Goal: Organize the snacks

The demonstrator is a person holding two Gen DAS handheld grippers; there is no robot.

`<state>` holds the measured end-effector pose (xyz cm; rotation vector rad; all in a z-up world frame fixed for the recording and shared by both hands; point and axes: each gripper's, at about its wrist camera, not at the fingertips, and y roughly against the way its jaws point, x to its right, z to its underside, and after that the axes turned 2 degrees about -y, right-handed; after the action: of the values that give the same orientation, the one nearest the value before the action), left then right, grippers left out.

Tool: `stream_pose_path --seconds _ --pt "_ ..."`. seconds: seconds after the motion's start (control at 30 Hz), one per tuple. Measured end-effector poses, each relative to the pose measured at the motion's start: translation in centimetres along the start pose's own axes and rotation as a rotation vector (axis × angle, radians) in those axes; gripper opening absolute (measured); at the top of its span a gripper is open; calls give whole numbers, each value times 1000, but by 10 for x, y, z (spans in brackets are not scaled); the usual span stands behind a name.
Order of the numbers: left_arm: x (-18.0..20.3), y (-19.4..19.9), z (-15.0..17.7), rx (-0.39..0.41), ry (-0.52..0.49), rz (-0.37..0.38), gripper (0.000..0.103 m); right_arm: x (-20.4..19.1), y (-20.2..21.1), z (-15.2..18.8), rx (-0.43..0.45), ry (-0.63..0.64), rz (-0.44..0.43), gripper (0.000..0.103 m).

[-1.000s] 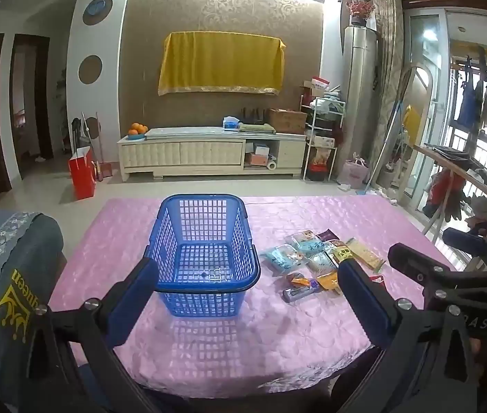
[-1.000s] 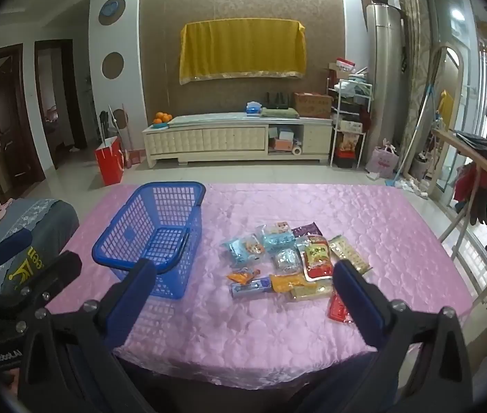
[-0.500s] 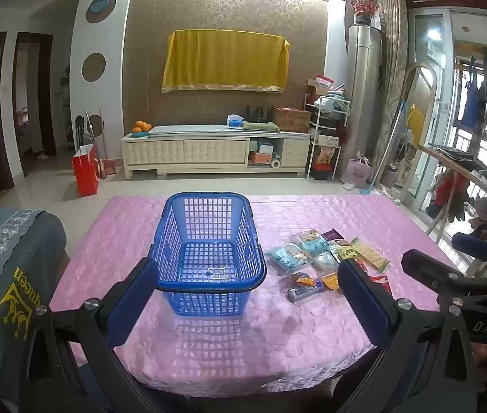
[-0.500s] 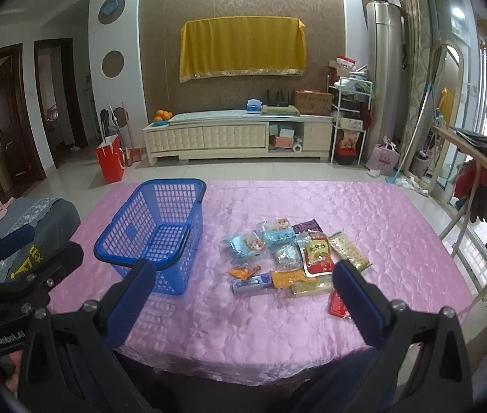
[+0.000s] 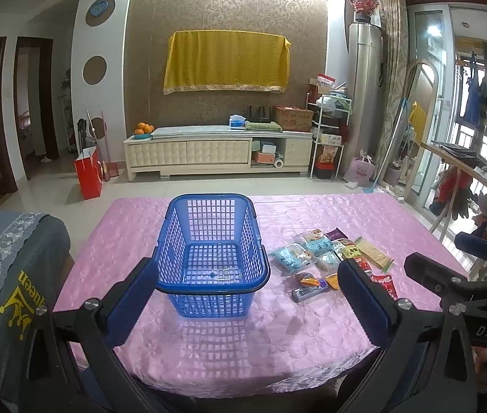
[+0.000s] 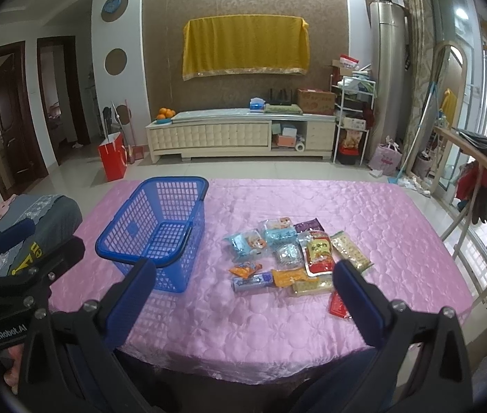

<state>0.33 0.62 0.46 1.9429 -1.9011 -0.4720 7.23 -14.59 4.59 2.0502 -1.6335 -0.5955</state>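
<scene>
Apparently still at the start: blue basket (image 5: 210, 258) empty on the pink tabletop (image 6: 398, 213), snack packets (image 6: 288, 258) heaped just beside. Left hand-held gripper (image 5: 247, 301) and right hand-held gripper (image 6: 243, 301) wide open, holding nothing. Next, probably reaching for the nearest packet.

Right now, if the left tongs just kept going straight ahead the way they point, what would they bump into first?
Probably the blue basket. The left tongs are open and aimed at it, with its near rim centred between the fingers above the pink tablecloth. The snack packets lie off to the right. Depth is hard to judge.
</scene>
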Motion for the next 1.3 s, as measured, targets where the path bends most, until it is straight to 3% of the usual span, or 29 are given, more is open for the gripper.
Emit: stream_pose_path --seconds 1.3 --pt "-3 5 2 -1 -14 -18 103 -4 0 7 -11 2 -23 103"
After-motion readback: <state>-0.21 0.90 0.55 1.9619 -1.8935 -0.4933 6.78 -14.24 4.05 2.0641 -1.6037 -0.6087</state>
